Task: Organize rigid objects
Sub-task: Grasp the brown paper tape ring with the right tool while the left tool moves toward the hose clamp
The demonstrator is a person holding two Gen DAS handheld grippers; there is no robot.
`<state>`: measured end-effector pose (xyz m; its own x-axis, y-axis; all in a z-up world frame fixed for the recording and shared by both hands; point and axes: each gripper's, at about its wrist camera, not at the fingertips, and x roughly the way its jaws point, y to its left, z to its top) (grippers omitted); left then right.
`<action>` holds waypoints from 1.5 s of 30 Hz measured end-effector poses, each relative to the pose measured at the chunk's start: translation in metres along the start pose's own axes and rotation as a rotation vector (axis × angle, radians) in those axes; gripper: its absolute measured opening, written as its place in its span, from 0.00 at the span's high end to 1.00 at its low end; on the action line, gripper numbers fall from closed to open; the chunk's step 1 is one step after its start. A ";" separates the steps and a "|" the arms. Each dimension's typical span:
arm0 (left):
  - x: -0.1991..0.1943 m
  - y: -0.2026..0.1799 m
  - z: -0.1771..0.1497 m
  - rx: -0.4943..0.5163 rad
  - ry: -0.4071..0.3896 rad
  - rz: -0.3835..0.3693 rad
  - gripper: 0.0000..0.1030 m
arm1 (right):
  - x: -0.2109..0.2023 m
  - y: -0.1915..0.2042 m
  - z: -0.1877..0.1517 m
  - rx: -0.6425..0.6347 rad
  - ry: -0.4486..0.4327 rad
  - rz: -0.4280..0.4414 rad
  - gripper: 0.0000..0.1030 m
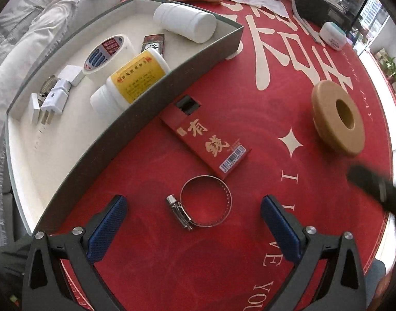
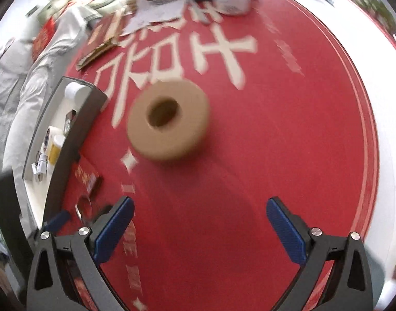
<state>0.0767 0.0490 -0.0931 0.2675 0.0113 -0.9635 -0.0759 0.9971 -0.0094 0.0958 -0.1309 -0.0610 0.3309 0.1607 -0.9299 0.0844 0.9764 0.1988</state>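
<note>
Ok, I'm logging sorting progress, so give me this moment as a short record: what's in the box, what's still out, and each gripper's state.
in box: two white bottles, tape roll, white plug, small dark pack, small white blocks
still on red table: hose clamp, red carton, tan ring
left gripper: open, empty, hose clamp between its fingers
right gripper: open, empty, pointed at tan ring

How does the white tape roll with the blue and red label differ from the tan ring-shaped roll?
The white tape roll with the blue and red label lies inside the grey open box; the tan ring-shaped roll lies outside it on the red tablecloth. The white roll carries print; the tan one is plain. Both are round rolls with a central hole, and neither is gripped.
</note>
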 end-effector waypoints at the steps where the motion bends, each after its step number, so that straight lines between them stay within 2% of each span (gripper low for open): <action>1: 0.000 0.000 0.000 0.004 0.000 0.000 0.00 | 0.006 0.007 0.010 -0.028 0.001 -0.007 0.00; 3: 0.001 0.000 0.000 0.007 -0.001 -0.001 0.00 | 0.017 0.020 0.026 -0.073 0.001 -0.019 0.00; 8: 0.002 0.000 0.000 0.006 -0.003 0.000 0.00 | 0.039 0.046 0.048 -0.187 -0.011 -0.139 0.00; 10: 0.003 0.001 0.002 0.008 -0.001 0.001 0.00 | 0.037 0.042 0.047 -0.175 -0.031 -0.148 0.15; 12: 0.003 0.001 0.002 0.009 0.001 0.000 0.00 | 0.030 0.035 0.046 -0.157 -0.040 -0.126 0.15; 18: 0.000 -0.001 0.000 0.025 0.010 -0.006 0.00 | -0.012 0.002 0.019 -0.057 -0.075 -0.021 0.15; 23: -0.003 -0.006 0.000 0.053 0.015 -0.038 0.00 | -0.014 -0.020 -0.039 -0.026 0.029 -0.074 0.15; 25: -0.006 -0.014 0.001 0.086 -0.003 -0.020 0.00 | -0.005 -0.026 -0.054 -0.017 0.065 -0.097 0.15; 27: -0.002 -0.023 0.002 0.138 0.000 -0.001 0.00 | 0.001 -0.027 -0.060 -0.016 0.069 -0.110 0.13; 29: -0.001 -0.023 0.003 0.118 -0.010 -0.034 0.00 | 0.003 -0.021 -0.061 -0.049 0.072 -0.141 0.13; 30: -0.001 -0.023 0.004 0.112 -0.017 -0.030 0.00 | 0.006 -0.019 -0.061 -0.062 0.082 -0.152 0.09; 31: -0.001 -0.023 0.003 0.109 -0.022 -0.029 0.00 | 0.011 -0.017 -0.061 -0.075 0.098 -0.157 0.00; 38: -0.002 -0.023 -0.001 0.106 -0.030 -0.028 0.01 | 0.009 -0.014 -0.065 -0.081 0.080 -0.173 0.00; 40: -0.003 -0.028 0.000 0.117 -0.041 -0.033 0.07 | 0.008 -0.013 -0.065 -0.085 0.085 -0.172 0.00; 41: -0.008 -0.032 -0.002 0.141 -0.059 -0.042 0.19 | 0.008 -0.013 -0.066 -0.095 0.092 -0.170 0.00; 42: -0.012 -0.035 -0.004 0.163 -0.074 -0.049 0.36 | 0.008 -0.012 -0.066 -0.108 0.104 -0.168 0.00; 43: -0.014 -0.039 -0.005 0.185 -0.083 -0.058 0.46 | 0.011 -0.014 -0.065 -0.113 0.111 -0.169 0.00; 44: -0.017 -0.041 -0.007 0.203 -0.088 -0.064 0.64 | 0.010 -0.015 -0.065 -0.115 0.108 -0.172 0.02; 45: -0.018 -0.040 -0.008 0.209 -0.088 -0.069 0.75 | 0.009 -0.012 -0.066 -0.115 0.100 -0.172 0.09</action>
<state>0.0676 0.0078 -0.0778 0.3482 -0.0603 -0.9355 0.1436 0.9896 -0.0103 0.0356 -0.1317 -0.0922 0.2260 -0.0021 -0.9741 0.0223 0.9997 0.0030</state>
